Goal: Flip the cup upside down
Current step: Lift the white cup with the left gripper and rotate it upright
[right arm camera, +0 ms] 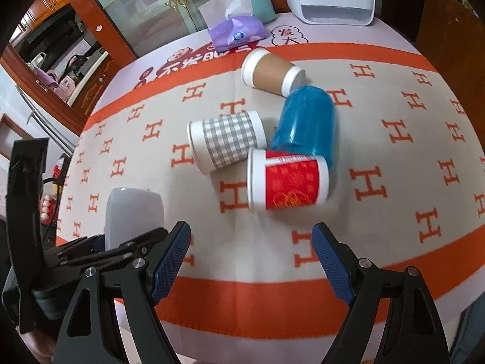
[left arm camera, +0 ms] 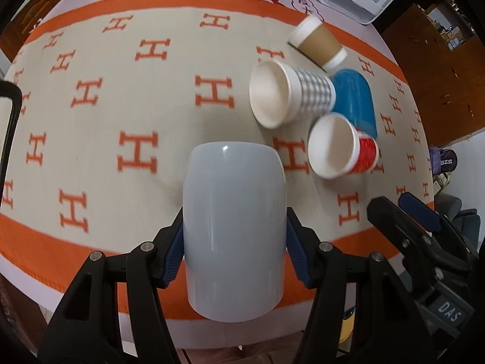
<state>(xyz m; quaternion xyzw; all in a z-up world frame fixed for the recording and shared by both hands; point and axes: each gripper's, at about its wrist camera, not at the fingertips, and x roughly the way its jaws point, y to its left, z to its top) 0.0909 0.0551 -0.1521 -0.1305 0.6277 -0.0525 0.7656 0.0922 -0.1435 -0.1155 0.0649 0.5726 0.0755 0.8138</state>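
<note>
bench [left arm camera: 127, 115] under orange-and-cream H-patterned cloth carrying four tipped cups | pale grey glossy ceramic cup [left arm camera: 235, 230] being clamped by left hand-held gripper [left arm camera: 235, 251], closed end forward above cloth | right hand-held gripper [right arm camera: 251, 245] hanging wide, empty | advice: rotating wrist slowly, keeping squeeze even, lowering rim flat.

Pale grey cup [left arm camera: 235, 230]; orange-bordered beige cloth [left arm camera: 151, 115] patterned with orange H's.

Black angular gripper frames, silver screws, ribbed blue jaws.
</note>
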